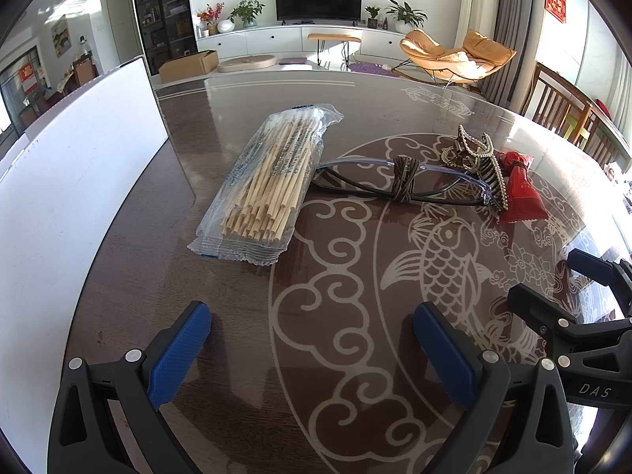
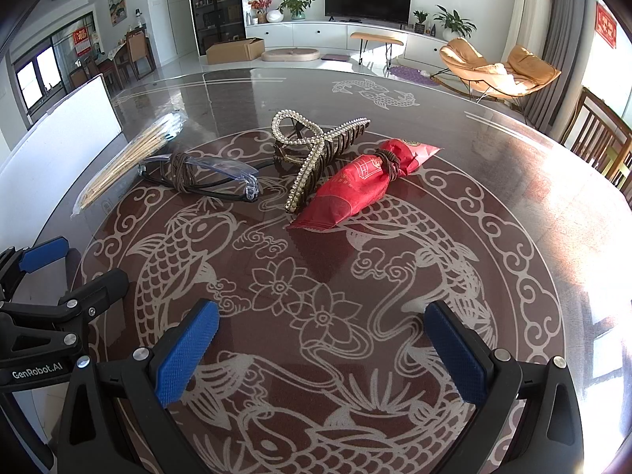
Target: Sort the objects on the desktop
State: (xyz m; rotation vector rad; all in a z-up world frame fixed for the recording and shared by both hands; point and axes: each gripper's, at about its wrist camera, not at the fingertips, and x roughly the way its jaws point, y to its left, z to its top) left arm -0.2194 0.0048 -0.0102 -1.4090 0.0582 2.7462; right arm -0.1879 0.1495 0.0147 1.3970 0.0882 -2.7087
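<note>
Left gripper (image 1: 312, 349): jaws wide apart, nothing between the blue pads (image 1: 179, 349), low over the table. Right gripper (image 2: 322, 351): likewise wide and empty.

Surface: round dark-brown table (image 2: 493, 181) under glossy glass, pale carp, lotus and cloud pattern; strong glare at 3 o'clock in the right view.

Task items, left view: clear bag of bamboo sticks (image 1: 268, 185) at 12 o'clock, well ahead of the pads. Just beside its right edge, folded glasses (image 1: 399, 181) bound with a brown hair tie (image 1: 405, 179). At 2 o'clock, a pearl-trimmed claw clip (image 1: 480, 166) touching the glasses' end, and a red packet (image 1: 521, 189) behind it.

White board (image 1: 67, 181) stands on edge at 9–10 o'clock.

Room beyond: TV (image 1: 318, 0) on a white cabinet, potted plants, tan lounge chair (image 1: 454, 55), cardboard box (image 1: 189, 65).

Right view only: the clip seen full length, leaning on the packet; a second brown tie (image 2: 389, 164) around the packet; wooden chairs at 3 o'clock. Each view catches the other gripper at its edge.
</note>
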